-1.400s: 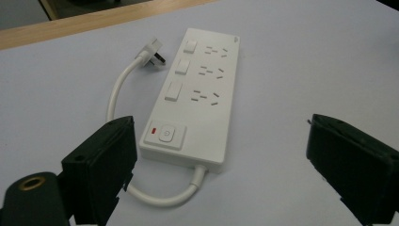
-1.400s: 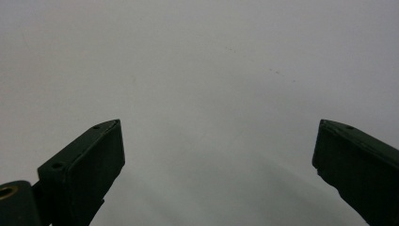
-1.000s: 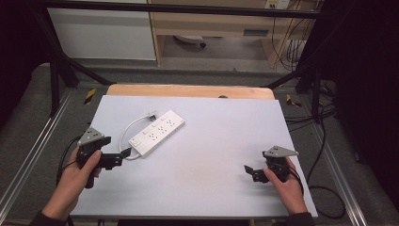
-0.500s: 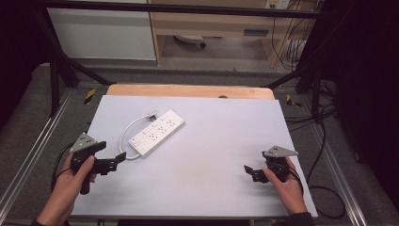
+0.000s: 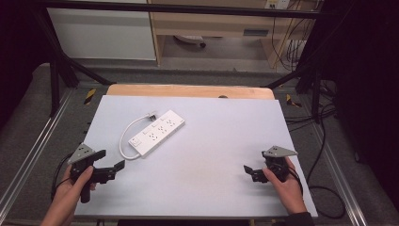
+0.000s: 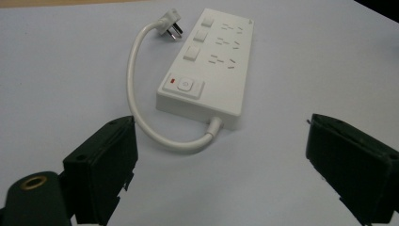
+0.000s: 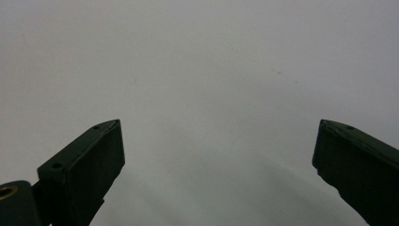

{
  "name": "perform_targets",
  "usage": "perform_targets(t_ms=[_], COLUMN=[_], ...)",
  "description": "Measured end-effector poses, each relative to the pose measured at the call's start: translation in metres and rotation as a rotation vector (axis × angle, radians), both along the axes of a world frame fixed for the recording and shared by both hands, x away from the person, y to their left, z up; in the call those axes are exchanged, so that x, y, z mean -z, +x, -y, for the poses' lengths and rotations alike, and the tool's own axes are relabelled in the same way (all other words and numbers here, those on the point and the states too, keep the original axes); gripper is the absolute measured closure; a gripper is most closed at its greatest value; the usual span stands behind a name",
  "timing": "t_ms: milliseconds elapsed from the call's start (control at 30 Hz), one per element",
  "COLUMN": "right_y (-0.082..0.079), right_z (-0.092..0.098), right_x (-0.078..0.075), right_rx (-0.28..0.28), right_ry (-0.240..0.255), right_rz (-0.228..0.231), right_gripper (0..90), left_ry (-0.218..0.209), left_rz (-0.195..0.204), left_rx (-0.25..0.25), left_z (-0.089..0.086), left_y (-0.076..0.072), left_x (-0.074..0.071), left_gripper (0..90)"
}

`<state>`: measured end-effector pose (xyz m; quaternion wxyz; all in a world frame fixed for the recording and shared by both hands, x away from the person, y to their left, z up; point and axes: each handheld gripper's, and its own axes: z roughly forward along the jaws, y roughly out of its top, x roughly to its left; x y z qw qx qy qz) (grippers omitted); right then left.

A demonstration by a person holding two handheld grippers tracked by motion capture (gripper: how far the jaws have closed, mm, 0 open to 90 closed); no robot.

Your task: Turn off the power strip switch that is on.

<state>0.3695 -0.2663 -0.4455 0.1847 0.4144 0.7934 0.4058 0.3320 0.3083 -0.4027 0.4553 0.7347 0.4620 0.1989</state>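
The power strip (image 5: 157, 133) is a white bar lying flat on the pale table (image 5: 211, 141), left of the middle and angled so that its far end points up and to the right in the high view. Nothing holds it. In the left gripper view the power strip (image 6: 207, 63) shows three square switches along one side, rows of sockets beside them, and a larger switch with a small red mark at the near end.

Both grippers are smaller than the strip. The left gripper (image 5: 115, 167) rests at the table's near left edge in the person's left hand (image 5: 77, 181), with its jaws spread wide and empty and pointed toward the strip; it is near the strip's near end but apart from it. The right gripper (image 5: 248, 170) sits at the near right of the table in the right hand (image 5: 282, 181), well apart from the strip, with its jaws likewise spread wide over bare table surface.

The white cord (image 6: 141, 113) leaves the strip's near end, curves in a loop to the left of the strip and ends in the plug (image 6: 171, 26), which lies on the table just beside the far switches, prongs showing.
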Motion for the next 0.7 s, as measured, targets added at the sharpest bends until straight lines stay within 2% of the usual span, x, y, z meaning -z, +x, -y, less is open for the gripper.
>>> perform_targets(t_ms=[267,467,600,667,700], right_y=[0.0,0.0,0.001,0.002,0.002], right_z=[0.0,0.0,0.0,0.0,0.0], right_x=[0.0,0.001,0.003,0.004,0.004], right_rx=[0.0,0.005,0.009,0.019,0.022], right_ry=[-0.004,-0.007,-0.026,-0.028,-0.029], right_rz=[0.007,0.014,0.01,0.001,-0.001], right_gripper=[3.2,3.0,3.0,3.0,2.9], left_ry=[0.014,0.001,0.016,0.037,0.049], left_rz=[-0.021,-0.019,-0.02,-0.028,-0.017], left_rx=[0.027,0.032,0.034,0.056,0.064], left_z=[0.009,0.012,0.016,0.019,0.021], left_y=[-0.007,-0.015,-0.022,-0.025,-0.026], left_x=[0.015,0.022,0.027,0.029,0.029], left_gripper=[9.5,9.8,9.9,10.2,9.9])
